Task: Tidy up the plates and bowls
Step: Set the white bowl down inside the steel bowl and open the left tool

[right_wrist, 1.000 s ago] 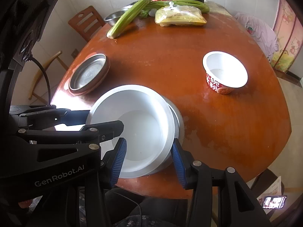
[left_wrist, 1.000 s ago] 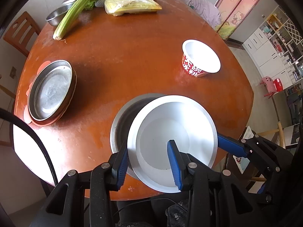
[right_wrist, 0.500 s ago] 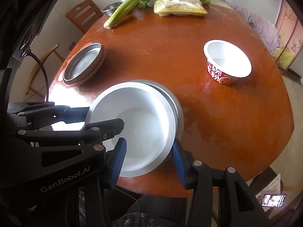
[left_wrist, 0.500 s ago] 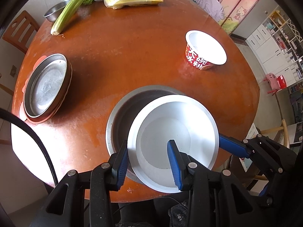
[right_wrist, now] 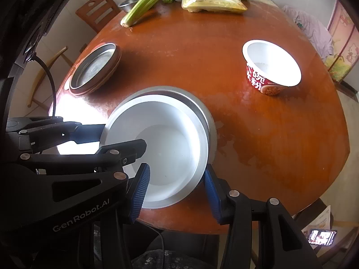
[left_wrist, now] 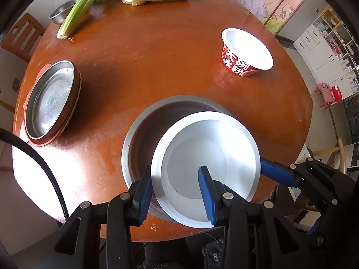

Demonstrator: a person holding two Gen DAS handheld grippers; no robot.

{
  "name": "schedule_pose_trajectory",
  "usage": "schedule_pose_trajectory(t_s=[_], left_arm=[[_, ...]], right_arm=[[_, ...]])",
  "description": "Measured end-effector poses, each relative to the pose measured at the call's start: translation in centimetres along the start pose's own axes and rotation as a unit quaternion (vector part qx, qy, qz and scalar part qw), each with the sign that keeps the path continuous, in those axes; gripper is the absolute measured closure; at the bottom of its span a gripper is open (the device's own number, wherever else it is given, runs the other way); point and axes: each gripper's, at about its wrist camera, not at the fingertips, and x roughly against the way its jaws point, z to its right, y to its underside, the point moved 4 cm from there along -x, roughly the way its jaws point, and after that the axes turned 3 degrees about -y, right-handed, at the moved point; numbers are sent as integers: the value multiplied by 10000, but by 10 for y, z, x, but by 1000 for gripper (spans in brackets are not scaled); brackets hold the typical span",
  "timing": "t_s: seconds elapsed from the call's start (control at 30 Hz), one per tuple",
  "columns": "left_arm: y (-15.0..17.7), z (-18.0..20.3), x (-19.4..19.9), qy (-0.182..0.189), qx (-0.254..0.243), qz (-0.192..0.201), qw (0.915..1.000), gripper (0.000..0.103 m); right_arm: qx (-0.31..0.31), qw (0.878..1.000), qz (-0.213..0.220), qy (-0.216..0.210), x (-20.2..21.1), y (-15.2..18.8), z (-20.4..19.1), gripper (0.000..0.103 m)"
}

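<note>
Grippers both point steeply down at the near table edge. The left gripper (left_wrist: 176, 192) clamps the near-left rim of the white bowl (left_wrist: 208, 157), one pad outside, one inside; the right gripper (right_wrist: 175, 186) straddles its near-right rim, though whether those pads press is unclear. Round, mouth up, the bowl sits tilted in the steel basin (left_wrist: 139, 143). At ten o'clock lie stacked metal plates (left_wrist: 51, 98); at two o'clock, a red noodle cup (left_wrist: 246, 51). Only the right view shows the left gripper's side.
</note>
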Motion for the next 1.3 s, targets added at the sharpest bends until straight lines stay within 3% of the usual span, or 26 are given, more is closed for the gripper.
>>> schedule_pose_trajectory(t_s=[0.8,1.3], left_arm=[[-9,-16,8,-124,151,104,9998,62],[-31,-28,40,-123,296,581,9978,55]], right_arm=[[-93,9997,203,-41,10,-9,9,52],[-101,9988,471,-52,29,-23,14,52]])
